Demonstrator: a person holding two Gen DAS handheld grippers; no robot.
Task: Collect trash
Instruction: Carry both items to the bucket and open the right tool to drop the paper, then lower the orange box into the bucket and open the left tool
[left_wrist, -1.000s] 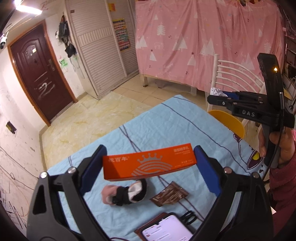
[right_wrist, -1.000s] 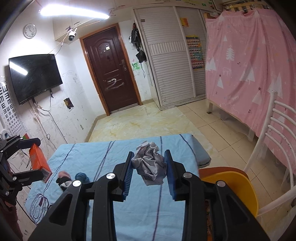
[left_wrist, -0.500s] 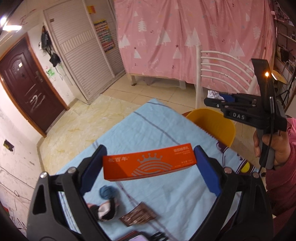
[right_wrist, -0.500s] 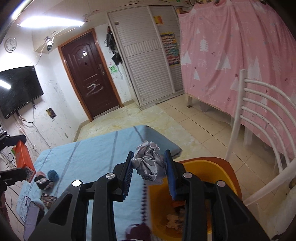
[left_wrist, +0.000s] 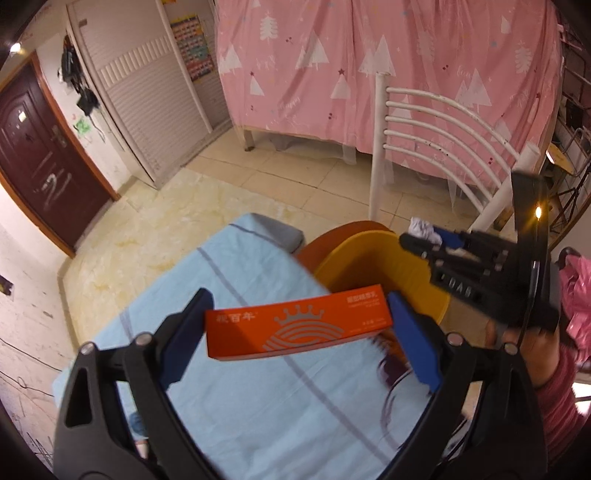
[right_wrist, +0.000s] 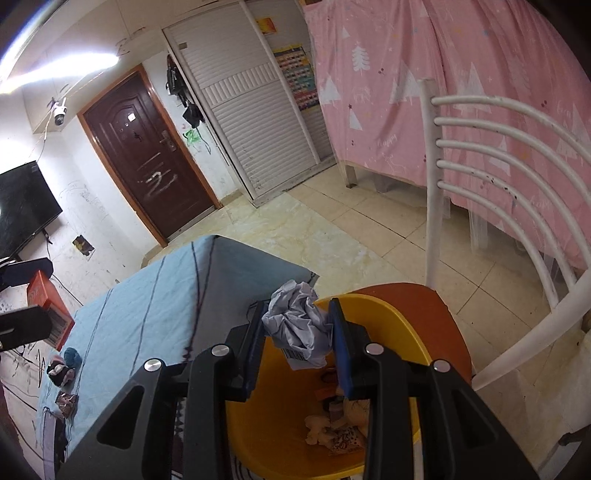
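Observation:
My left gripper (left_wrist: 295, 334) is shut on a long orange box (left_wrist: 295, 325), held lengthwise between its blue pads above the blue-clothed table (left_wrist: 258, 406). In the right wrist view my right gripper (right_wrist: 298, 345) is shut on a crumpled grey paper wad (right_wrist: 299, 326), which hangs over the near rim of the yellow bin (right_wrist: 291, 417). The bin stands on an orange chair seat (right_wrist: 424, 306) and holds scraps of trash at its bottom. From the left wrist view the right gripper (left_wrist: 424, 238) shows over the yellow bin (left_wrist: 369, 258), held by a hand in a pink sleeve.
A white chair back (right_wrist: 498, 192) rises behind the bin. On the table's left end lie a small sock bundle (right_wrist: 61, 371), a blue ball (right_wrist: 72, 356) and a brown wrapper (right_wrist: 66, 402). A pink curtain (left_wrist: 388, 74), tiled floor and a dark door (right_wrist: 147, 155) lie beyond.
Both grippers have swung right from over the table toward the yellow bin, each keeping its load. The paper wad now hangs over the bin's rim; the sock and wrapper slid out of the left view.

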